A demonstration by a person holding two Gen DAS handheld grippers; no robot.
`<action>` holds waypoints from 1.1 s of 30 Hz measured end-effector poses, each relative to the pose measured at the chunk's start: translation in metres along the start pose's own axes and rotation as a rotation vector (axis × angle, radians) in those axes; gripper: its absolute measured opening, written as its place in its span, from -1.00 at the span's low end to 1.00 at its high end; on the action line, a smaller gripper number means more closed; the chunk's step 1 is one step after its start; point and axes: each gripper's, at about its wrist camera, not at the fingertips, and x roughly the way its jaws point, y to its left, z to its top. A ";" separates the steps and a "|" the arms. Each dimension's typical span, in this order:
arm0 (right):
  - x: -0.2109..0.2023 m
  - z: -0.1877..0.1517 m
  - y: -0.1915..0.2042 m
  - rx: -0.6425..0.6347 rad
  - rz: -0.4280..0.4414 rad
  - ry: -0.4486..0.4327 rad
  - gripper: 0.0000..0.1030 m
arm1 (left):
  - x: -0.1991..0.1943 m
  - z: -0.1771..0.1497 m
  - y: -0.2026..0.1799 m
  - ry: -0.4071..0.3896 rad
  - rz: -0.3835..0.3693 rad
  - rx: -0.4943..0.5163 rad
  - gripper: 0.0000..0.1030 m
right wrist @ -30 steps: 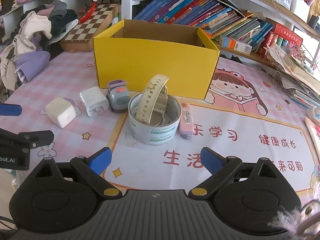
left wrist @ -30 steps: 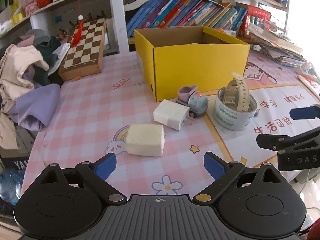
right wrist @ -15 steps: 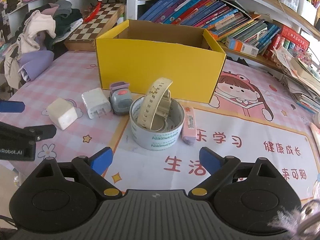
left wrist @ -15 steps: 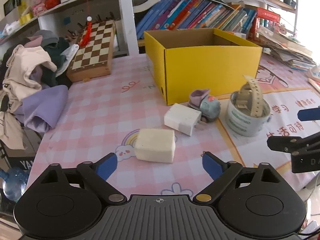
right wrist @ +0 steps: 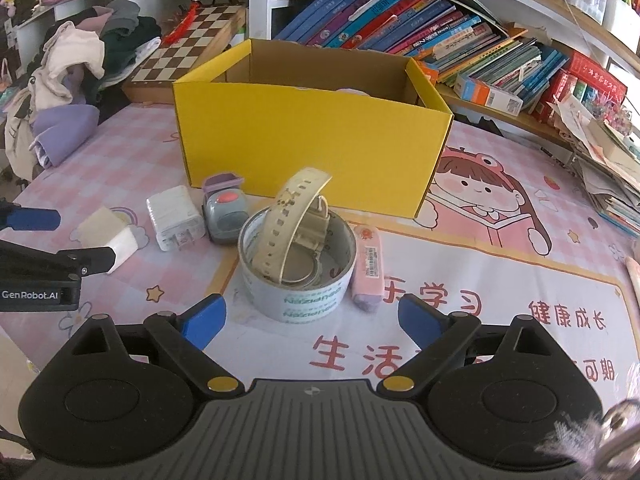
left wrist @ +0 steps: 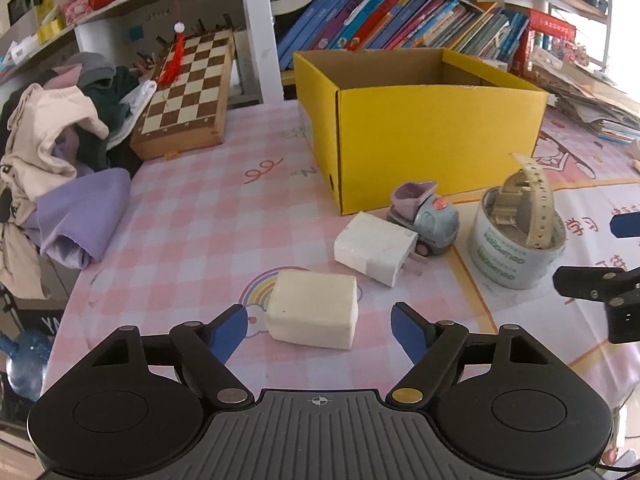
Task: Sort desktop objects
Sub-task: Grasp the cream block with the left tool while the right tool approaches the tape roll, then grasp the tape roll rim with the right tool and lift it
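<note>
— Looking along the left gripper [left wrist: 318, 326], what do you get that the other view lacks?

— Its blue fingers [left wrist: 227, 330] are spread wide, holding nothing, with the cream block [left wrist: 312, 314] lying on the counter [left wrist: 192, 216] just ahead of the gap. Beyond it come the white charger [left wrist: 374, 247], the little toy truck [left wrist: 424, 216] touching the charger's far end, and the tape roll [left wrist: 516, 250] with the beige watch [left wrist: 528, 208] standing inside. The pile of clothes [left wrist: 60, 168] sits at the counter's left edge.

— And from the right gripper [right wrist: 310, 320]?

— Its fingers [right wrist: 202, 320] are also spread and empty, with the tape roll [right wrist: 298, 268] close in front of them. Only here do you see the pink eraser [right wrist: 368, 266] lying against the roll's right side, and deeper into the yellow box [right wrist: 312, 136], where something pale shows at the back. The chessboard [right wrist: 188, 50] leans behind it.

— Anything different from a second ago?

— The left gripper has come closer to the cream block, which now sits nearly between the fingertips. The right one has closed in on the roll. Nothing on the counter has shifted.
</note>
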 end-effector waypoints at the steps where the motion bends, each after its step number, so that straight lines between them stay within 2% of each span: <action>1: 0.001 0.000 0.000 -0.002 0.004 0.003 0.83 | 0.002 0.000 0.000 0.005 0.002 -0.003 0.54; 7: 0.009 0.003 -0.002 -0.018 0.027 0.018 0.83 | 0.016 0.003 0.004 0.036 0.008 -0.033 0.45; 12: 0.016 0.007 -0.003 -0.039 0.043 0.026 0.83 | 0.027 0.005 0.006 0.062 0.012 -0.057 0.23; 17: 0.022 0.010 -0.006 -0.039 0.050 0.035 0.83 | 0.033 0.005 0.008 0.079 0.000 -0.076 0.10; 22: 0.026 0.012 -0.011 -0.031 0.057 0.042 0.83 | 0.034 0.005 0.007 0.076 0.000 -0.082 0.04; 27: 0.028 0.013 -0.010 -0.050 0.080 0.045 0.83 | 0.030 0.006 0.010 0.075 -0.021 -0.108 -0.17; 33: 0.036 0.017 -0.006 -0.067 0.095 0.049 0.84 | 0.016 0.007 0.009 0.037 -0.053 -0.114 -0.23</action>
